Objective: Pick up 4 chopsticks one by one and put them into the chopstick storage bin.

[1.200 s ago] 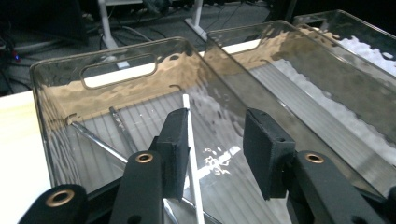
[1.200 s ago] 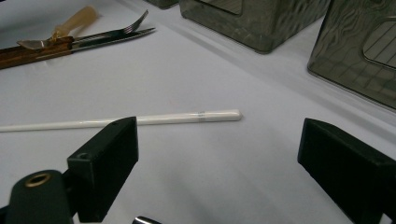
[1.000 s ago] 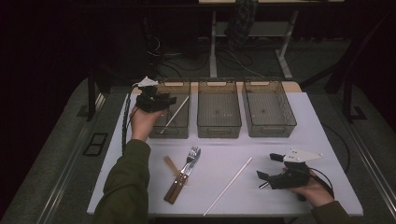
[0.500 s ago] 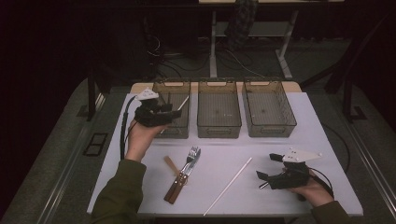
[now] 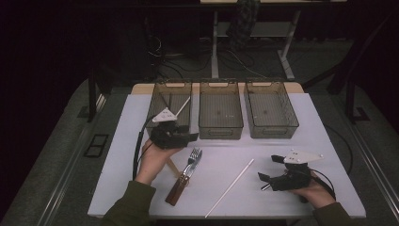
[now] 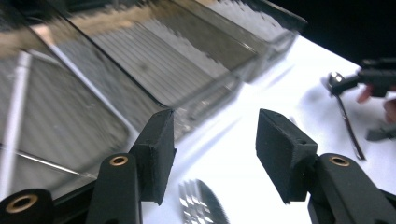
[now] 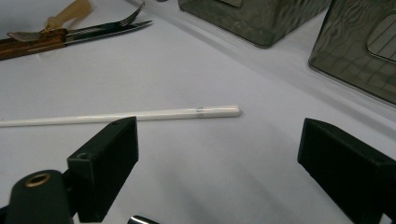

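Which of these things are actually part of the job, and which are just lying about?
In the job: left gripper, fork, white chopstick, left bin, right gripper.
Lying about: middle bin, right bin, floor cables.

Smoky plastic, bright metal, matt black pads

Three translucent grey ribbed plastic bins (image 5: pixel 221 117) look glossy; the shiny steel fork (image 5: pixel 190 161) has a brown wooden handle, the white chopstick (image 7: pixel 121 115) is smooth, and the white tabletop (image 5: pixel 282 146) is matt.
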Demonstrator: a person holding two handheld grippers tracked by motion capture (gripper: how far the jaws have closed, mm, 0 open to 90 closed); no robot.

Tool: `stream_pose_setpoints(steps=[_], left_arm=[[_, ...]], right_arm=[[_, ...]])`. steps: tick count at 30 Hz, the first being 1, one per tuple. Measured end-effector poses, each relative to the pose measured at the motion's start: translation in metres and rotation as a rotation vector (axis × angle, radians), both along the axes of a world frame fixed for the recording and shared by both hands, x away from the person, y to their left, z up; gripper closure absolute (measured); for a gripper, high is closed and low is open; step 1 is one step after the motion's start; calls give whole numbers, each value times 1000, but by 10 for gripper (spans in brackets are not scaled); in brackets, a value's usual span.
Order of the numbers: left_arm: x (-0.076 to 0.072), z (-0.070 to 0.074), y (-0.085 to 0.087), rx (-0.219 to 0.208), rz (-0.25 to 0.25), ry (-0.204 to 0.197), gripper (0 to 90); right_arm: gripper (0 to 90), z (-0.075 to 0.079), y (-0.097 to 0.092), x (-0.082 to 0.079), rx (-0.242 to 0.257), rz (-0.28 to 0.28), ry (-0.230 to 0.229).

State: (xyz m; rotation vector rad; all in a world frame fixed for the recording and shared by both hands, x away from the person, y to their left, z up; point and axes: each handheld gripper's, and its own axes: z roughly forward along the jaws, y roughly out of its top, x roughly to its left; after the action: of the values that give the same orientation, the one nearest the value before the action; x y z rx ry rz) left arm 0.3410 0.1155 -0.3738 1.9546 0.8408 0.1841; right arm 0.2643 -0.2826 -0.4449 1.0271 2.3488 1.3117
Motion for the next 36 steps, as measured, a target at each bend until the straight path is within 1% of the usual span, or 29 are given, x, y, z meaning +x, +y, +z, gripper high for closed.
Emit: stream_pose_setpoints(steps=[1, 3, 5, 8, 11, 16, 20, 24, 29, 33, 36], left_arm=[[-3, -3, -3, 8, -9, 9, 478], [-9, -8, -10, 36, -25, 12, 498], [-15, -11, -17, 38, -41, 22, 520], [-21, -12, -28, 55, -65, 16, 551], [-26, -14, -40, 61, -96, 22, 577], [-35, -16, -53, 64, -133, 26, 636], [-41, -22, -65, 97, -169, 29, 646], [-47, -27, -77, 115, -205, 41, 685], [-55, -33, -90, 123, -237, 67, 727], [-60, -41, -101, 142, -259, 82, 744], [-63, -49, -109, 160, -278, 104, 750]], right_arm=[[118, 0, 0, 0, -1, -1, -1], [118, 0, 0, 0, 0, -2, -2], [118, -1, 0, 0, -3, -1, -2], [118, -1, 0, 0, -2, -4, 0], [119, -1, -1, 1, -2, -6, -2], [118, 0, -1, 0, -5, -6, -6], [118, -1, -1, 0, -11, -4, -5], [118, -1, 0, 0, -16, -2, -6], [119, -1, 0, 0, -16, -3, -6], [118, 0, 0, 0, -19, -2, -9], [118, -1, 0, 0, -24, 0, -7]])
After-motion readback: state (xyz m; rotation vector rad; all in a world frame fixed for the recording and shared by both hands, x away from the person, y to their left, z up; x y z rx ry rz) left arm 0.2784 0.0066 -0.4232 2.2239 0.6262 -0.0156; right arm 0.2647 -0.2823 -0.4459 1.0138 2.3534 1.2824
